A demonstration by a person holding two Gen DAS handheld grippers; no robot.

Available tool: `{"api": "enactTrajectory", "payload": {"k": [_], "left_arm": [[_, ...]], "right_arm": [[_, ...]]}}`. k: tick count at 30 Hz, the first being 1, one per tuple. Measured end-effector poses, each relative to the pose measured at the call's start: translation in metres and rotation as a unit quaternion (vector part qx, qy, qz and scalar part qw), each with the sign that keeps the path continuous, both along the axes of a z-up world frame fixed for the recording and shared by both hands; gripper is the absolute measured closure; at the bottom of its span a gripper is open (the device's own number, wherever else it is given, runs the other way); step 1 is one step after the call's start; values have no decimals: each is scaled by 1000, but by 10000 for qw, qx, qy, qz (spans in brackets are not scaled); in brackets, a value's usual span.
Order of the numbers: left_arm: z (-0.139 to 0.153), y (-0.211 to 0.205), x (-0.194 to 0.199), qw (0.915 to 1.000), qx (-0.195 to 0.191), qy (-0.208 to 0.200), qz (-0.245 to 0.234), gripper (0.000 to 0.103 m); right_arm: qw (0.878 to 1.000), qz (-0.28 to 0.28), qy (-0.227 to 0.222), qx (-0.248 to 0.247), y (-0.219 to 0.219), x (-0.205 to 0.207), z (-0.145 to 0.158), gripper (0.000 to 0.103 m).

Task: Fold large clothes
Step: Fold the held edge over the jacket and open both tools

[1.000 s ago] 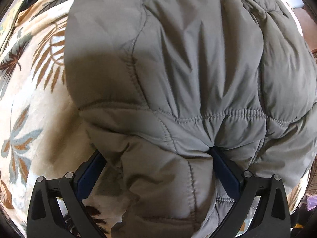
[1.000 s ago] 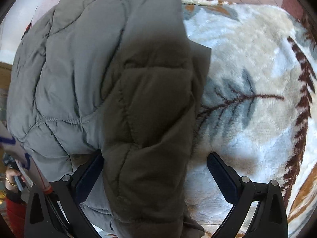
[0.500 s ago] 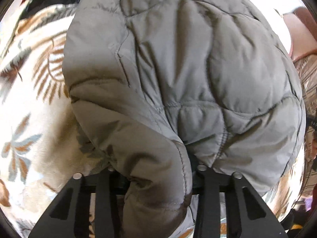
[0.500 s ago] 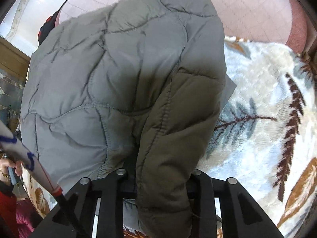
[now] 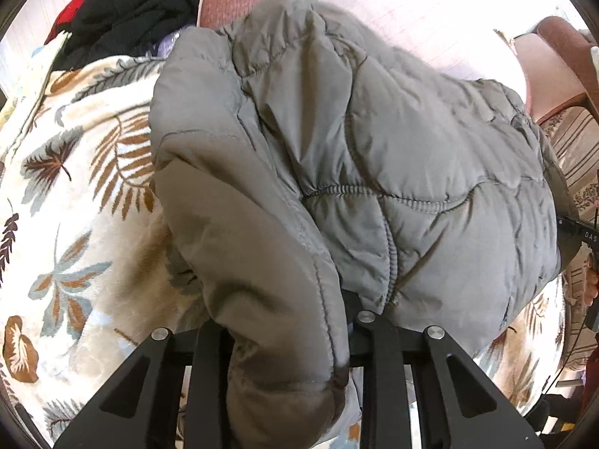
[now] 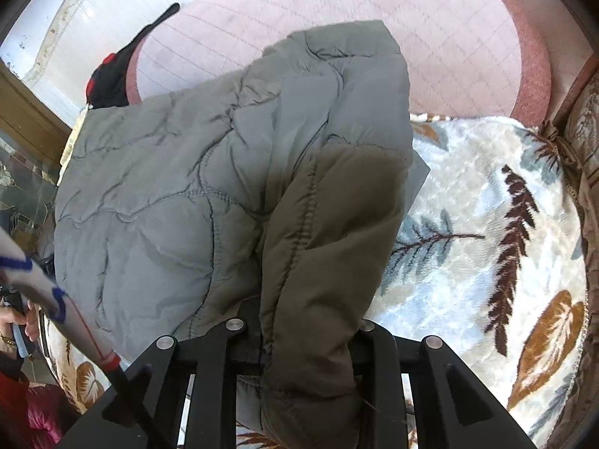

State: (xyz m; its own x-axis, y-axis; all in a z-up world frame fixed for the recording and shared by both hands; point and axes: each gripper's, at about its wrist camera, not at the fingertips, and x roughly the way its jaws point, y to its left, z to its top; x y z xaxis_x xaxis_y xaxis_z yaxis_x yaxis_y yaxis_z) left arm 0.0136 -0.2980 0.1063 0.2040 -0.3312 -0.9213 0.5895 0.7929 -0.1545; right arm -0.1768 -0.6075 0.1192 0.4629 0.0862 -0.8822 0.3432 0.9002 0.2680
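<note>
A grey quilted puffer jacket hangs lifted above a leaf-patterned blanket. My left gripper is shut on a thick fold of the jacket's left edge, which bulges between the jaws and hides the fingertips. In the right wrist view the same jacket fills the left and middle. My right gripper is shut on a darker fold of its right edge. The jacket stretches between both grippers, raised off the blanket.
A pile of black and red clothes lies at the far left of the bed. A pink quilted headboard stands behind. A cushioned chair is at the right. A person's hand shows low left.
Both grippers went from open around the jacket's edges to shut on them. The jacket has been lifted up off the blanket, showing more headboard behind.
</note>
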Motion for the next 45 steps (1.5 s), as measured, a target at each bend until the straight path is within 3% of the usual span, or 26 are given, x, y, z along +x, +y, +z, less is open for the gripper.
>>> {"api": "enactTrajectory", "payload": {"k": [3,10,23,28,36,40,45], "left_arm": [[10,14,6,9999,-23,-94,-72,78],[42,26,-34,9994,-86,-250,-222,78],[51,67,-104,9983,34,-357,-454,78],[27,75,-113,9981,272,-320,-443,78],[-46,89,-107,9979,633,-31,-99,74],[-57,89,-107,9979,636,-142,-60,71],[-65,83,-111,9964,759,-366,-75,69]], "right_arm": [[9999,32,-101,-42,-2,-7,11,78],[9997,114,-212,-91,6,-30,28,78],[9988,361,-285,-193,58,-81,44,78],[9990,280,-17,-346,66,-92,25,77],[9971,-24,707,-291,46,-96,-47,72],[9963,-138,835,-135,36,-96,-76,67],[9961,-278,836,12,29,-95,-91,64]]}}
